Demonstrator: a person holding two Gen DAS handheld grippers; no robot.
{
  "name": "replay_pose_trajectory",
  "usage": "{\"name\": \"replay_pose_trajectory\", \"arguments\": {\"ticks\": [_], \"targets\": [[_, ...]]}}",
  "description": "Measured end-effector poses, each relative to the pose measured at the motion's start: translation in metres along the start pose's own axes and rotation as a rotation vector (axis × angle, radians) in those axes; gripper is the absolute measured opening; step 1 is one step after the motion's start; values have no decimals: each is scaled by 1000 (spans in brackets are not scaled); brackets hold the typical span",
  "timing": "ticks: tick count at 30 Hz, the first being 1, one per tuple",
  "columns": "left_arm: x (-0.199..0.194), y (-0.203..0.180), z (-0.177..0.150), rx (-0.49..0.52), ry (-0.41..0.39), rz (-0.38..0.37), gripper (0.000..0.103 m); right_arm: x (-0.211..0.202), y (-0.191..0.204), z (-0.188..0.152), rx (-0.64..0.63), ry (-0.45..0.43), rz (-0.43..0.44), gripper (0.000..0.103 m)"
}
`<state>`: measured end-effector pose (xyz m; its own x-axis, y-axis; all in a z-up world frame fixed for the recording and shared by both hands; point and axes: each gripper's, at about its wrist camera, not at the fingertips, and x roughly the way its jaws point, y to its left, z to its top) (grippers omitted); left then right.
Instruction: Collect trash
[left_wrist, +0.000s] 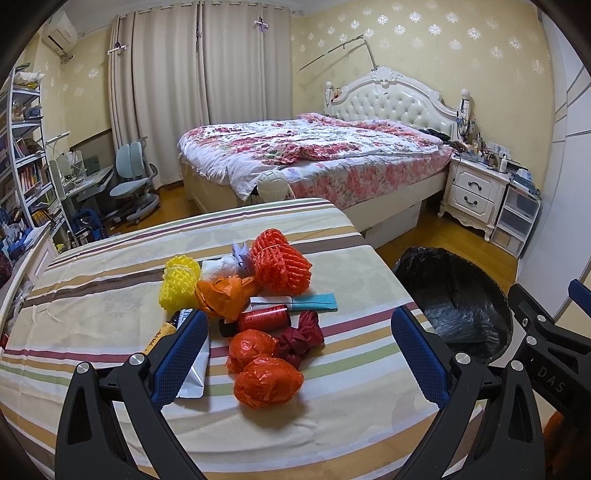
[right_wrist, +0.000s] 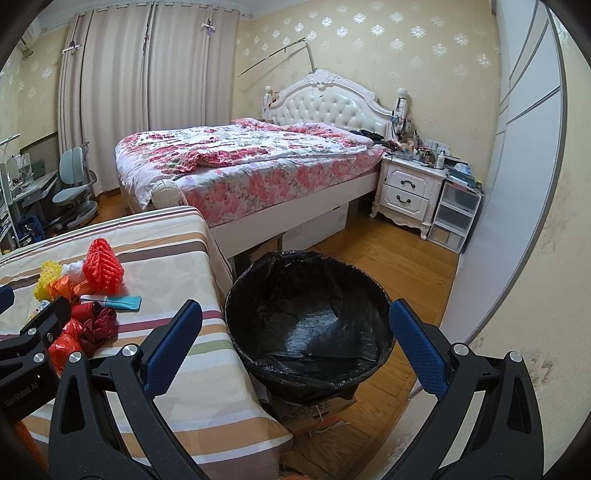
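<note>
A pile of trash lies on the striped tablecloth (left_wrist: 110, 291): an orange foam net (left_wrist: 279, 260), a yellow foam net (left_wrist: 179, 282), crumpled orange plastic bags (left_wrist: 264, 371), a dark red bag (left_wrist: 301, 338), a red bottle (left_wrist: 258, 319), a teal packet (left_wrist: 314, 301) and white tissue (left_wrist: 221, 267). My left gripper (left_wrist: 299, 354) is open and empty, hovering just before the orange bags. My right gripper (right_wrist: 295, 349) is open and empty above the black-lined bin (right_wrist: 308, 321), which stands right of the table; the bin also shows in the left wrist view (left_wrist: 456, 302).
A bed (left_wrist: 314, 155) with a floral cover stands behind the table, a white nightstand (left_wrist: 476, 188) and plastic drawers (left_wrist: 517, 218) to its right. A desk chair (left_wrist: 133, 177) and bookshelves (left_wrist: 26, 162) are at the left. A white wardrobe (right_wrist: 524, 147) bounds the right.
</note>
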<state>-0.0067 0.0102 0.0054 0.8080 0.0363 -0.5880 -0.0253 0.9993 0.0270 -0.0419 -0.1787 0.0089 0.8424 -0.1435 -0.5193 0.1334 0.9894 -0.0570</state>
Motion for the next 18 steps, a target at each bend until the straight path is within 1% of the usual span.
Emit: {"name": "replay_pose_trajectory", "arguments": {"ticks": [6, 9, 10, 12, 13, 15, 18], "targets": [[7, 25, -7, -32, 30, 6, 96, 2, 6, -6, -8, 19, 24, 99], [7, 40, -11, -40, 29, 41, 96, 6, 17, -6, -15, 34, 46, 99], [7, 44, -12, -39, 27, 52, 94, 8, 22, -7, -20, 40, 56, 99], [8, 56, -14, -46, 27, 62, 76, 10, 27, -7, -26, 48, 68, 99], [10, 63, -14, -58, 38, 44, 66, 11, 33, -6, -33, 54, 78, 99], [18, 80, -13, -101, 75, 34, 66, 15, 40, -5, -40, 61, 92, 99], [26, 98, -10, -124, 84, 62, 66, 20, 52, 2, -52, 67, 119, 99]]}}
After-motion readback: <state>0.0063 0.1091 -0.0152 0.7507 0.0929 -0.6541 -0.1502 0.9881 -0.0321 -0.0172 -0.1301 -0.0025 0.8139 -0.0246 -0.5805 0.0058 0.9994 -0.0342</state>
